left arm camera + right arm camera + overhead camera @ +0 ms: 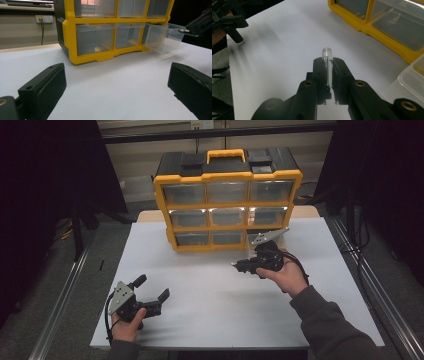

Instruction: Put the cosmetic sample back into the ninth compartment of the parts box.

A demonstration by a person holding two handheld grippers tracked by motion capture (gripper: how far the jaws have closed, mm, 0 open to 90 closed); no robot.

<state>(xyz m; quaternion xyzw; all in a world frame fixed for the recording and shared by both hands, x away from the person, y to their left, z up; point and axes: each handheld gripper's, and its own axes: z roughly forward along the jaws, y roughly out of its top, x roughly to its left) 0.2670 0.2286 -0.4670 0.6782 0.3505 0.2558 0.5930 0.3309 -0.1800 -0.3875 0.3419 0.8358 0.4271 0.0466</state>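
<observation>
My right gripper is pinching a small clear tube between its jaws, which are pressed against the tube's sides, and the tube's open end pokes out past the tips. In the high view I see that gripper held above the white table, in front of the lower right corner of the yellow organizer, with the hand cupped under it.

The bottom right drawer is pulled out of the organizer; from my left gripper view it juts forward, clear-walled, and I can't tell what lies in it. The same drawer's corner shows at the right edge of my right gripper view, just beside the jaws.

My left gripper sits low near the front left part of the table, jaws spread wide and empty, well apart from the organizer. Its pads frame bare white table, with the organizer's lower drawers straight ahead. The organizer carries three rows of three clear drawers and an orange handle on its black top.
</observation>
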